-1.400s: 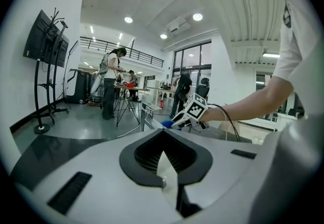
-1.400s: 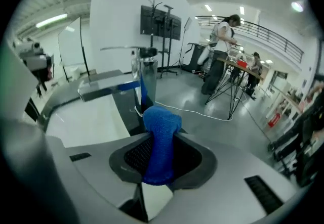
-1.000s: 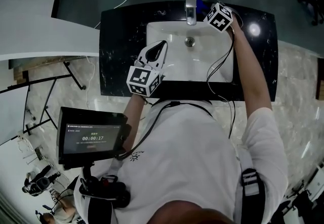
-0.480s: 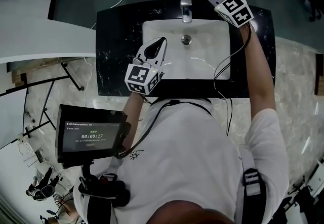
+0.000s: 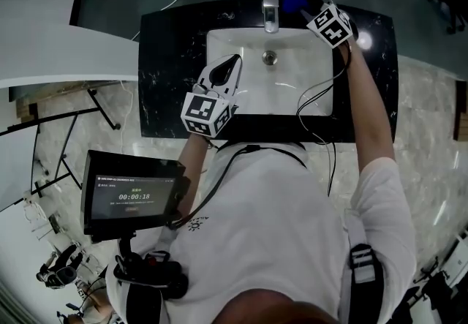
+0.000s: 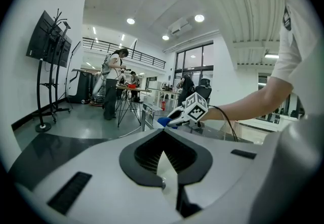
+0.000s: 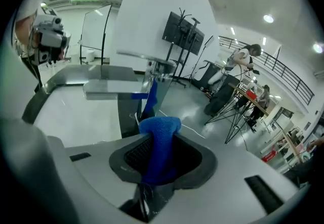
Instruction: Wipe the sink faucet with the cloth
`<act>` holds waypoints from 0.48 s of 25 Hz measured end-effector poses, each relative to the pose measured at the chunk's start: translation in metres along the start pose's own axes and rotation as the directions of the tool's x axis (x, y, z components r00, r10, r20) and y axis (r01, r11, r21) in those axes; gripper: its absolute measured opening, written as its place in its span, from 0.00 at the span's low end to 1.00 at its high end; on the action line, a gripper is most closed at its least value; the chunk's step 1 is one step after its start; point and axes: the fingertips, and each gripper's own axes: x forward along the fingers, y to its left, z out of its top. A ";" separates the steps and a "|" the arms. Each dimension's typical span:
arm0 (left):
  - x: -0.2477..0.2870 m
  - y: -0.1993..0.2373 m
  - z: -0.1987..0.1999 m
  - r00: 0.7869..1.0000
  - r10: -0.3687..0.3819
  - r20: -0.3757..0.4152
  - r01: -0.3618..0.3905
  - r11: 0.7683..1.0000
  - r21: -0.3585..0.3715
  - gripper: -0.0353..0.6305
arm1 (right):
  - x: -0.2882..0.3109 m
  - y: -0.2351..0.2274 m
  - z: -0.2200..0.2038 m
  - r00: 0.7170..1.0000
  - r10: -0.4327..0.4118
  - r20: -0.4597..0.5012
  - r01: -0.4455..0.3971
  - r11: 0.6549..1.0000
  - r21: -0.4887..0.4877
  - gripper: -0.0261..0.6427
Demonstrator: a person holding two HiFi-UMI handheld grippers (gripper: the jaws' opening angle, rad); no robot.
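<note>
The right gripper is pinching the blue cloth at top centre, just right of the faucet, likely lining up a wipe. The left gripper, jaws pressed together and empty, is hovering over the sink's left edge, keeping clear.

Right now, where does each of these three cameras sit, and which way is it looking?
Head view: on the person's head, looking steeply down at the sink and faucet; it shows the torso, right arm, left gripper and right gripper.
Left gripper view: on the left gripper, looking along its shut jaws across the room; it shows the right arm.
Right gripper view: on the right gripper, looking past the blue cloth pinched in its jaws toward the faucet.
Shared: all three show the blue cloth.
</note>
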 end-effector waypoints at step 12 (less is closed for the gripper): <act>0.000 0.001 0.001 1.000 -0.007 0.011 0.007 1.000 0.001 0.05 | 0.034 0.022 0.015 0.999 0.030 0.042 -0.031 0.999 0.030 0.19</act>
